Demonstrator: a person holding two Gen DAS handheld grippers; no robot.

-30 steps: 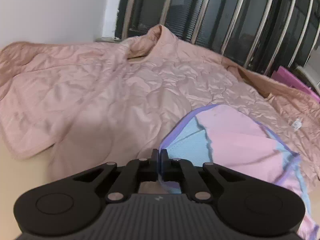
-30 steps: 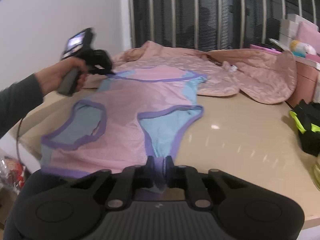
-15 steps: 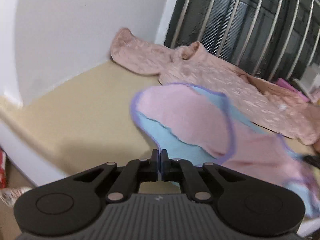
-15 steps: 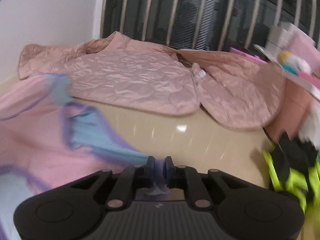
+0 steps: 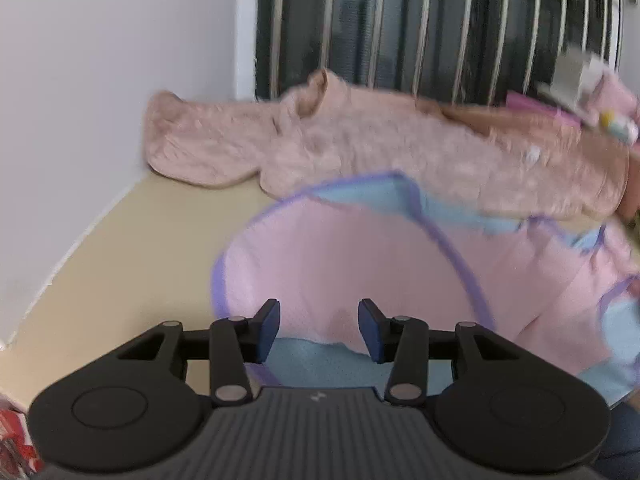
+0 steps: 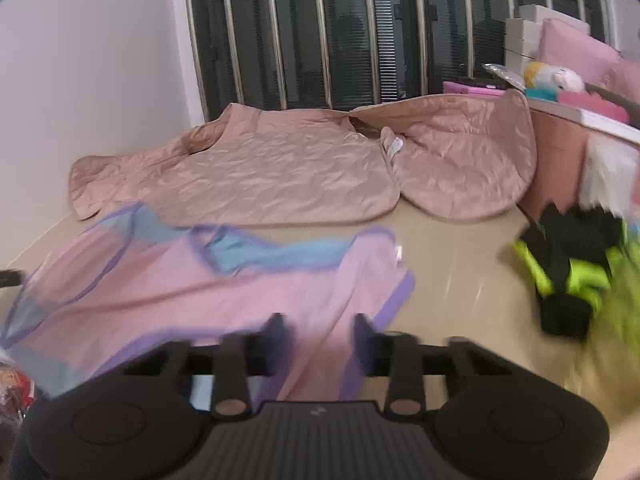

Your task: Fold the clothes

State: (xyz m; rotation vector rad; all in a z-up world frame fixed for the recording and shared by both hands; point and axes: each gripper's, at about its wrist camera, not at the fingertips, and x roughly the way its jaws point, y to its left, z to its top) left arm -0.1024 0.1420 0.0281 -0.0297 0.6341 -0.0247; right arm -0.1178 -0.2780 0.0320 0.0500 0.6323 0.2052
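A pink top with light-blue panels and purple trim lies folded over on the beige table, near its front edge. In the left wrist view the same pink top spreads right under my left gripper, which is open with its blue pads apart above the fabric. My right gripper is open too, blurred, with its fingers either side of the top's front hem. Neither gripper holds anything.
A large pink quilted jacket lies spread along the back of the table under a barred window. A black and neon-green garment sits at the right. Boxes and pink items stack at the far right. A white wall bounds the left.
Both grippers were shut on the pink top's edges and pulled it toward the front while folding it over. Both have now opened and let it go onto the table.
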